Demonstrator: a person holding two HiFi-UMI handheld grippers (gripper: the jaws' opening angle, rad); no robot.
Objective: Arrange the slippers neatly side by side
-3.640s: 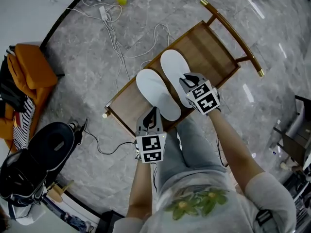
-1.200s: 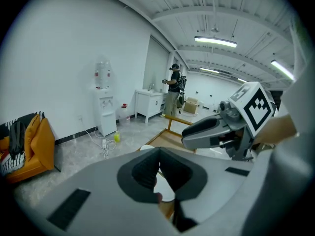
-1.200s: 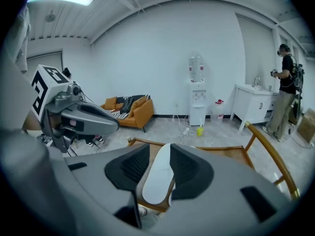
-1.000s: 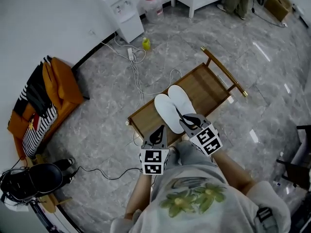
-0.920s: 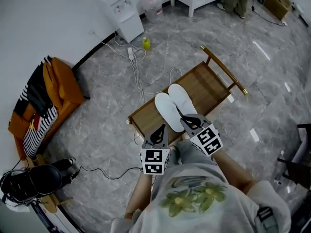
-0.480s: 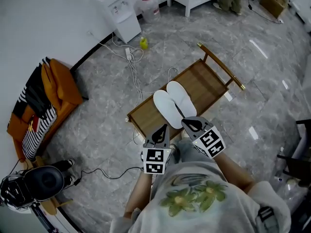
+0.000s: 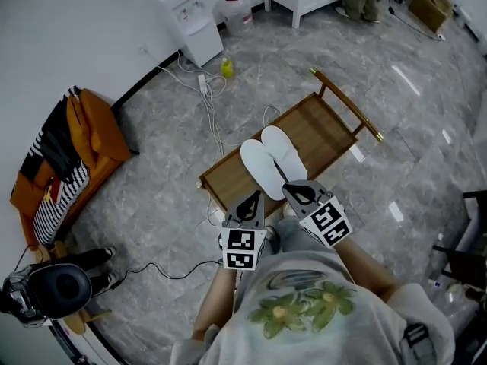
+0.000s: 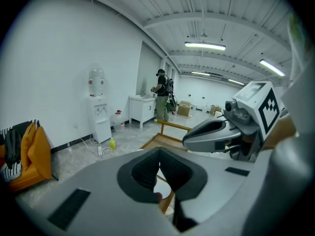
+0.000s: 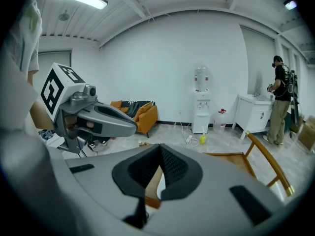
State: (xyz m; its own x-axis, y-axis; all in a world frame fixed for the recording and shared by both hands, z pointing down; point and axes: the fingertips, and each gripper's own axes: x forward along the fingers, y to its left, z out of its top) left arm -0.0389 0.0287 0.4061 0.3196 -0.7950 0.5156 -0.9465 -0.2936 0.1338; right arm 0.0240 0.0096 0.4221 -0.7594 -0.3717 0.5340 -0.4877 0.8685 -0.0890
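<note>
Head view: slippers [image 7: 260, 170] sit on the worktop [image 7: 327, 122], toward its left end in frame, touching flank to flank. Long axes are parallel and run across the worktop's width, from the person's side up and left in frame. Ends look about level. Can't tell which end is the toe, both read as plain white ovals. Left gripper [image 7: 254, 195] and right gripper [image 7: 292, 189] hover just beside the near ends, no contact that I can see. My read: the pair is done and the step is backing off. Pull both straight back along the slippers' axis and up, no sideways sweep, so a tip doesn't clip a near end and skew the pair

Left gripper view: fingers [image 8: 145, 170] clenched pad to pad, nothing between. White sliver below the tips, likely a slipper, too small to be sure. Right gripper alongside, apart from it

Right gripper view: fingers [image 9: 174, 167] clenched too, empty. Worktop rail ahead to the right. If a fix is needed, I'd nudge a near end with closed tips rather than regrip
</note>
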